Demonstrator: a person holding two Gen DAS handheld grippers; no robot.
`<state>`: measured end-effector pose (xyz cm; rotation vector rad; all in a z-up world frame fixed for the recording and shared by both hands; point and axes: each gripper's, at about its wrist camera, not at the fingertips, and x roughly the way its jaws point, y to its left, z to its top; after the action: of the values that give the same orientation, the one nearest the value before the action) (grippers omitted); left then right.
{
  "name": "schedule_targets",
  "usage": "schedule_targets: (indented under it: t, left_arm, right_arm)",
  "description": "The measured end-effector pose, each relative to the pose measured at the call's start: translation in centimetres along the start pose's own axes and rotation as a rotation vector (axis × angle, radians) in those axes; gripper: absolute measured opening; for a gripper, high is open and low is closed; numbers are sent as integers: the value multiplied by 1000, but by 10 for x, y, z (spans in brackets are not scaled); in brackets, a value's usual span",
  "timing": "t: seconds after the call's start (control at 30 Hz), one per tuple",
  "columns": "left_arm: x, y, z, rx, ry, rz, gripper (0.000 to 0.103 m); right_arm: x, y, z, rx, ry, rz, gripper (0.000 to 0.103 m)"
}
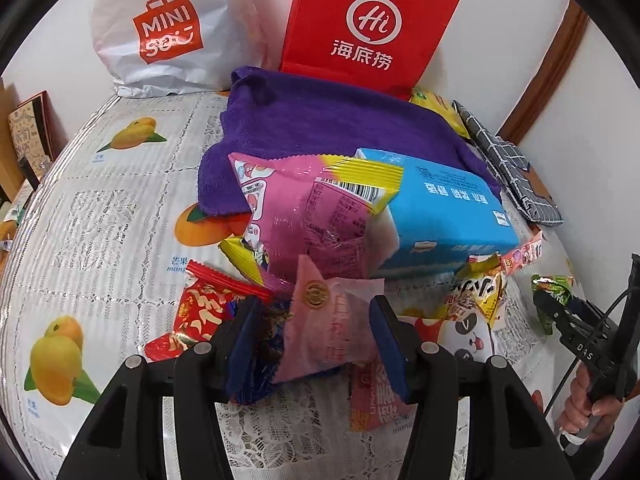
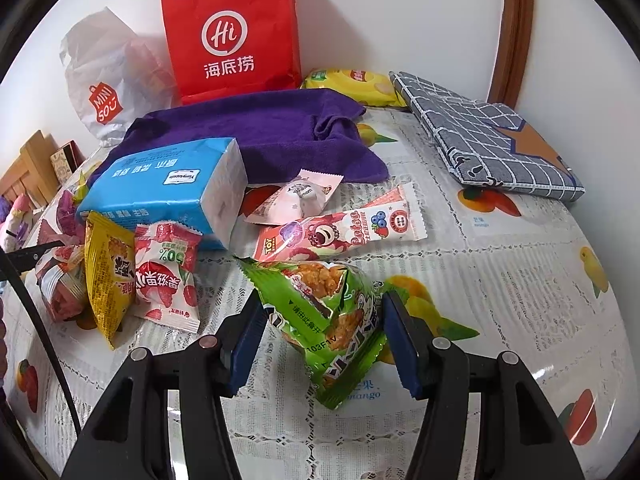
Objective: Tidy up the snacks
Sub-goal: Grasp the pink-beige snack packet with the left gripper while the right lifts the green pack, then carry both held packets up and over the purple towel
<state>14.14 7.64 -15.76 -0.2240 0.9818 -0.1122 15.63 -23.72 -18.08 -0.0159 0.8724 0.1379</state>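
In the left wrist view my left gripper [image 1: 316,320] stands open around a pale pink snack packet [image 1: 328,328], with a dark blue wrapper [image 1: 272,332] against the left pad; neither pad clearly presses the packet. Behind lie a pink and yellow bag [image 1: 316,208], a red packet [image 1: 196,312] and a panda packet [image 1: 468,336]. In the right wrist view my right gripper [image 2: 324,320] is open around a green rice-cracker packet [image 2: 328,320] lying on the table. The right gripper also shows in the left wrist view [image 1: 560,312], by that green packet [image 1: 554,286].
A blue tissue pack [image 2: 172,188], a purple towel [image 2: 256,132], a red paper bag [image 2: 232,36] and a white Miniso bag [image 2: 104,80] stand at the back. A checked pouch [image 2: 492,140] lies right. Yellow [image 2: 108,272], strawberry [image 2: 168,276] and long pink [image 2: 340,232] snacks lie on the fruit-print tablecloth [image 2: 500,264].
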Motion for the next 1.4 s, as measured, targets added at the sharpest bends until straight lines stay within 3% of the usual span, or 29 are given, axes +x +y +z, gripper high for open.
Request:
schedule_targets:
  t: [0.07,0.1,0.23,0.6,0.93,1.4]
  left_arm:
    - [1,-1,0,5,3,-4,48]
    - [2,-2,0,11,6,-9,35]
    - [-4,-2,1,21,-4,-15,27]
    - [-42,2,0,-4,-60,-4,27]
    - [-78,-25,15,23,-125,-27,27]
    - [-94,-59,74,57,-179,-65,27]
  right_arm:
    - [-1,0,1,0,-1,-4,58]
    - [-2,0,1,0,-2,-4,58]
    - [-9,2,4,-2,-18,1,57]
    - [-42,16,20,-16,-77,32,56]
    - [-69,39,38,-53,-118,71,56]
    - [-81,65,100,-91,-183,124,56]
